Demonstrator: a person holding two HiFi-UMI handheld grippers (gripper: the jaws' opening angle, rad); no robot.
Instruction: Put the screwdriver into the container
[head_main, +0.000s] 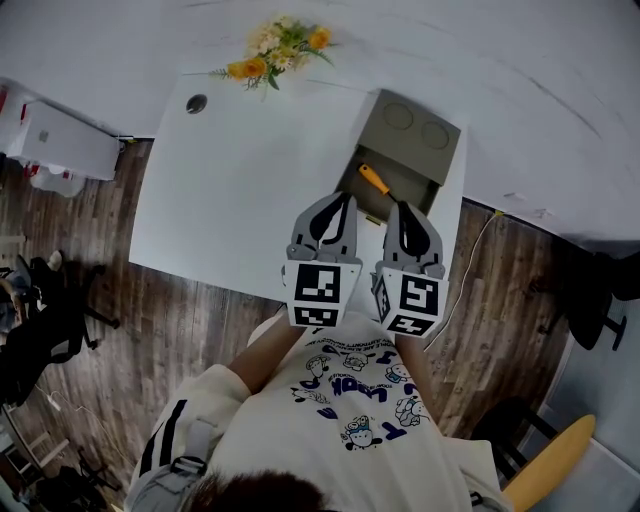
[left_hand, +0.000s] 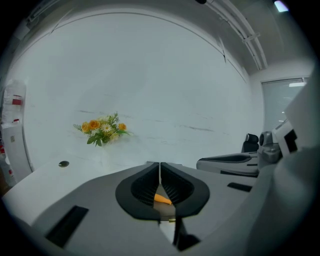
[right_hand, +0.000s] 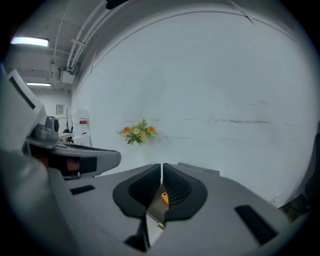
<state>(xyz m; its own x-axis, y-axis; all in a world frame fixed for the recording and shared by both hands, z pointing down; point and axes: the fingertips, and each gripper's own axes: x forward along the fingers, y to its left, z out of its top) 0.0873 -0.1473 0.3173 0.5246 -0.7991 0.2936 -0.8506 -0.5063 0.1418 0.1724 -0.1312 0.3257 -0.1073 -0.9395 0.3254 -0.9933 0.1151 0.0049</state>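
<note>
Left gripper (head_main: 345, 202) and right gripper (head_main: 398, 212), both pinched shut on nothing, hang before the container (head_main: 412, 150) holding the likely light, rigid screwdriver (head_main: 375, 181), whose orange handle looks the surest hold.

Even, diffuse overhead light. The white bench (head_main: 230, 190) and wall (left_hand: 165, 85) appear bright, almost washed out, with soft shadows. Both gripper views show fisheye curvature and dark vignetted corners. A ceiling strip light (right_hand: 30, 42) glares.

The head view looks steeply down on the white table (head_main: 230, 190), with flowers (head_main: 275, 50) at the frame's top. The 2 gripper views sit low behind their jaws, facing the wall (left_hand: 175, 75). All 3 share those flowers.
</note>
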